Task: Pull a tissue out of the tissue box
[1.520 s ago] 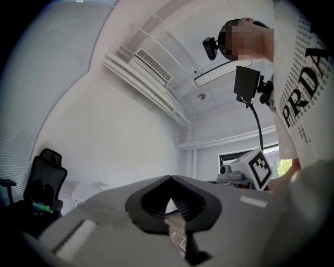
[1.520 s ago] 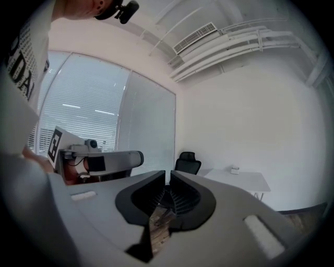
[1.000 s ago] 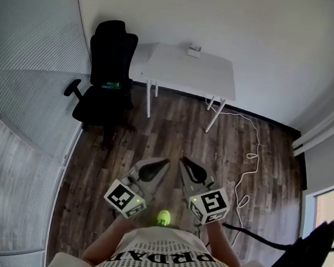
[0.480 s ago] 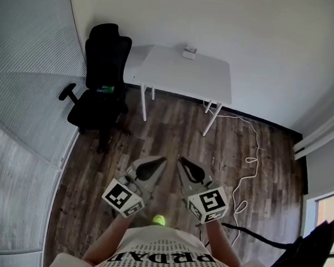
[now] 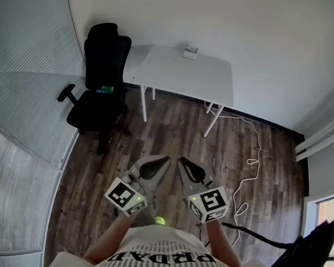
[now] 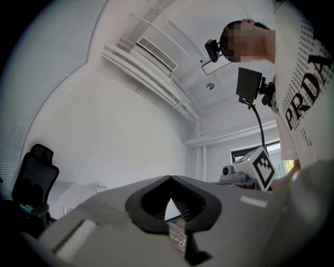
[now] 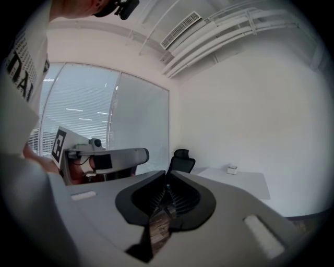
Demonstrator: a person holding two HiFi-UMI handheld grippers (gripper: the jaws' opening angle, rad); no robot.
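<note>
Tissue box (image 5: pixel 190 52) well ahead of you, out of reach of both pairs of jaws.
You hold the left gripper (image 5: pixel 163 160) and the right gripper (image 5: pixel 183 160) close in front of your body over the wooden floor (image 5: pixel 172 136), tips angled toward each other; each pair of jaws is closed tip to tip with nothing between them. The box sits at the far edge of the white worktop (image 5: pixel 183 76), by the wall, with the black office chair (image 5: pixel 104 55) off to the left. From the head view it lies almost straight beyond your right gripper's tip, so that hand looks marginally better lined up, though both are well apart from it. The box is too small here to tell its long axis or its slot. You would need to close that whole gap first.
</note>
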